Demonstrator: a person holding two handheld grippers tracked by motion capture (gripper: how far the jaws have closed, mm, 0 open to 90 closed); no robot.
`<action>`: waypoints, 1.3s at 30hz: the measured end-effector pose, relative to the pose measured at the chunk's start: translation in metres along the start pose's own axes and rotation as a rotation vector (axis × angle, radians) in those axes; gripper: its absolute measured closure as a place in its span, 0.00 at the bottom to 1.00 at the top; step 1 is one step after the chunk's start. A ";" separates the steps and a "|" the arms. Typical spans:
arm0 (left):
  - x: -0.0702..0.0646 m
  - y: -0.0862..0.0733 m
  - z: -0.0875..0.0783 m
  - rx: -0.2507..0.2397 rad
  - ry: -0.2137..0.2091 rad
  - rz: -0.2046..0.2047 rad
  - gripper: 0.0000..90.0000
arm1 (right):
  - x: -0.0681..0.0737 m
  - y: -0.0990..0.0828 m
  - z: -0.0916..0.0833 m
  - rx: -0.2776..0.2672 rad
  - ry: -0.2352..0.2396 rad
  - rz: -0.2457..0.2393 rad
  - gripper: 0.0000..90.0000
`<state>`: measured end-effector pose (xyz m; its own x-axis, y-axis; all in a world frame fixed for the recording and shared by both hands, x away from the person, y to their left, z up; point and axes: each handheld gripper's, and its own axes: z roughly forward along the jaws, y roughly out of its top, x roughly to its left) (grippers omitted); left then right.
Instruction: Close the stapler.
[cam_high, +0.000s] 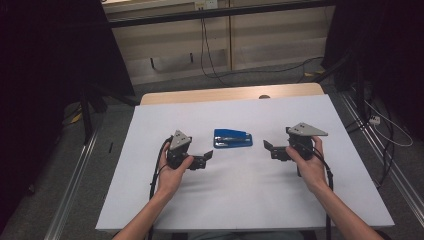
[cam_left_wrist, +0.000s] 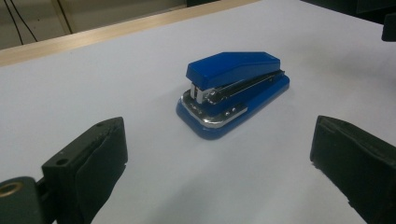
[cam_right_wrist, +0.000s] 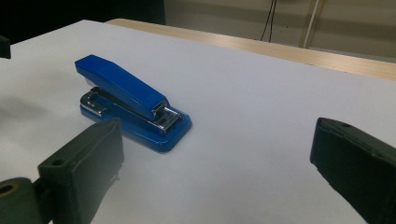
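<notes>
A blue stapler (cam_high: 232, 138) with a metal front lies flat on the white table top (cam_high: 240, 195), between the two grippers. My left gripper (cam_high: 207, 156) is held just left of it and a little nearer, jaws open and empty. My right gripper (cam_high: 269, 149) is held to its right, also open and empty. In the left gripper view the stapler (cam_left_wrist: 232, 91) lies ahead of the gap between the black jaws, about a jaw's length away. In the right gripper view the stapler (cam_right_wrist: 130, 100) lies ahead and to the left, just beyond the left jaw.
The white sheet covers a wooden table whose far edge (cam_high: 230, 94) shows bare. Cables (cam_high: 210, 55) hang behind the table and run over the floor. A metal rail (cam_high: 75, 175) runs along the floor on the left.
</notes>
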<state>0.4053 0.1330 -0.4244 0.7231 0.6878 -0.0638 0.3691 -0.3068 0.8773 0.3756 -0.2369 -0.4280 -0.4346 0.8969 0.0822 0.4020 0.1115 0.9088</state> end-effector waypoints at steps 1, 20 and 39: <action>0.001 0.000 -0.002 0.002 0.008 0.000 0.05 | 0.000 0.000 -0.001 0.001 0.002 -0.003 0.03; 0.008 -0.013 -0.042 -0.038 0.069 -0.026 0.04 | 0.003 -0.005 -0.031 -0.016 -0.046 -0.017 0.04; 0.008 -0.030 -0.075 -0.043 0.108 -0.021 0.04 | -0.009 -0.019 -0.070 -0.024 -0.113 0.012 0.03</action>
<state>0.3561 0.1975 -0.4156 0.6479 0.7610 -0.0326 0.3565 -0.2651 0.8959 0.3153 -0.2771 -0.4178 -0.3354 0.9409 0.0477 0.3865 0.0912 0.9178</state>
